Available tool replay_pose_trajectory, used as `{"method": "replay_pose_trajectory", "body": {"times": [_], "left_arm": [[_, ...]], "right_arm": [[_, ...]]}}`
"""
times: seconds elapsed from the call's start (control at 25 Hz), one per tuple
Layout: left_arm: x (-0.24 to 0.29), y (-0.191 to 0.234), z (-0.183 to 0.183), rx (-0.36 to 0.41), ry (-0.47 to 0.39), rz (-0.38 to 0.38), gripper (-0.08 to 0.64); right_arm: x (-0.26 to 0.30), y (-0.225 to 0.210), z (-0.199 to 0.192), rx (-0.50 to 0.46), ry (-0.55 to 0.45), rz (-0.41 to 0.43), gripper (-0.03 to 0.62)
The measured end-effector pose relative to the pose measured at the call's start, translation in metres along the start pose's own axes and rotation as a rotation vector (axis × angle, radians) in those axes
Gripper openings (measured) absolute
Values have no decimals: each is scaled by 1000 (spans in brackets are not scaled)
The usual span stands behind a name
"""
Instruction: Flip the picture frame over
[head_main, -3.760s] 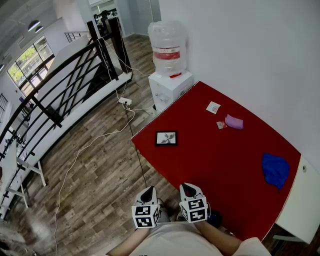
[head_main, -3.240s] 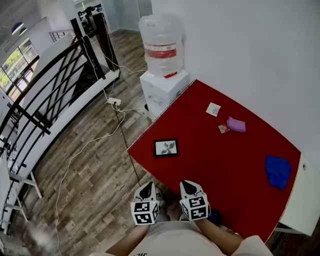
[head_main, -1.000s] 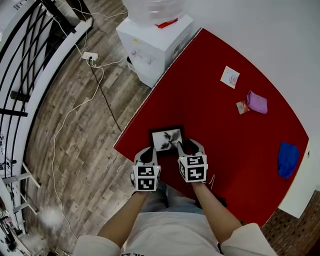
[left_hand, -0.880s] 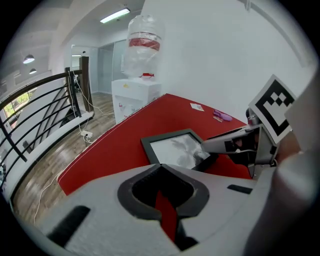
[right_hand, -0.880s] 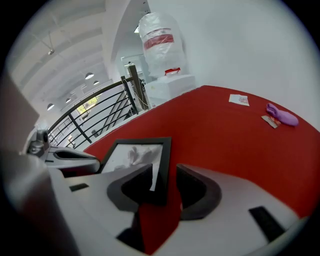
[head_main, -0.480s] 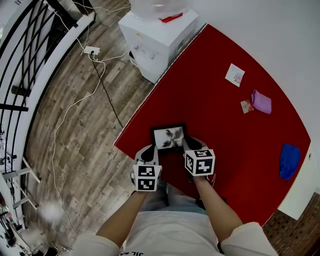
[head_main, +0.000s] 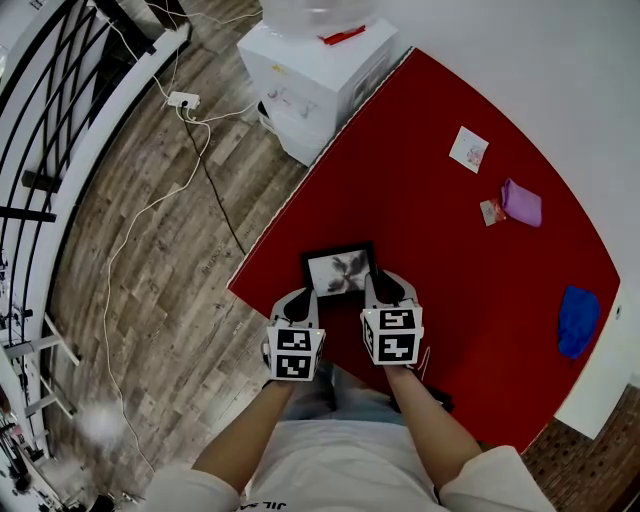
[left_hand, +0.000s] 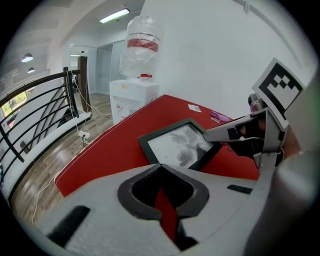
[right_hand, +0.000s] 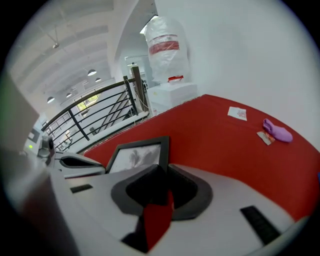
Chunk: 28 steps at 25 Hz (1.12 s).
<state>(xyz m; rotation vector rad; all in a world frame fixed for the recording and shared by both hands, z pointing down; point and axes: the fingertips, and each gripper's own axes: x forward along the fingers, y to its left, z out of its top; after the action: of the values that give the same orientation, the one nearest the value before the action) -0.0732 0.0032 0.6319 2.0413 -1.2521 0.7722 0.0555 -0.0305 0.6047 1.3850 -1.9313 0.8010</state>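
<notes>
your black-rimmed picture frame (head_main: 339, 271) lies print-up on the red surface (head_main: 460, 300), long side crosswise, with the left gripper (left_hand: 160, 166) and right gripper (right_hand: 163, 167) both closed, empty, at its near edge.

Room notes. A glossy red table top (head_main: 470, 300) runs ahead and to the right of the fingers (head_main: 369, 291) of the right gripper (head_main: 385, 284). Its far edge meets a plain white wall (head_main: 560, 70). Left of the fingers is a grey-brown wood-plank floor (head_main: 150, 250), with a white power strip (head_main: 181, 100) lying on it far ahead. Far ahead, at the table's end, stands a white water-dispenser cabinet (head_main: 320, 65) with a clear plastic bottle (left_hand: 138, 45) on top. Far left is a black metal railing (head_main: 50, 110). A long ceiling light (left_hand: 114, 15) is lit. Daylit windows (left_hand: 12, 100) show beyond the railing.
</notes>
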Motion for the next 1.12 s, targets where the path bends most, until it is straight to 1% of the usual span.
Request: {"method": "replay_pose_trajectory", "body": {"times": [0.16, 0.56, 0.76, 0.84, 0.92, 1.12], "left_arm": [[0, -2, 1, 3, -4, -7, 4], [6, -14, 6, 10, -8, -43, 3], [13, -15, -4, -9, 16, -56, 3], [12, -13, -1, 3, 11, -58, 3], [9, -11, 5, 17, 3, -56, 3], [7, -7, 5, 10, 3, -55, 3]], "right_arm": [[-11, 3, 8, -45, -28, -38, 66], [-35, 6, 27, -93, -69, -88, 67], [-43, 17, 38, -103, -99, -76, 67], [-47, 23, 43, -101, -114, -64, 67], [-51, 30, 49, -102, -129, -48, 67], [-62, 51, 61, -91, -172, 9, 66]]}}
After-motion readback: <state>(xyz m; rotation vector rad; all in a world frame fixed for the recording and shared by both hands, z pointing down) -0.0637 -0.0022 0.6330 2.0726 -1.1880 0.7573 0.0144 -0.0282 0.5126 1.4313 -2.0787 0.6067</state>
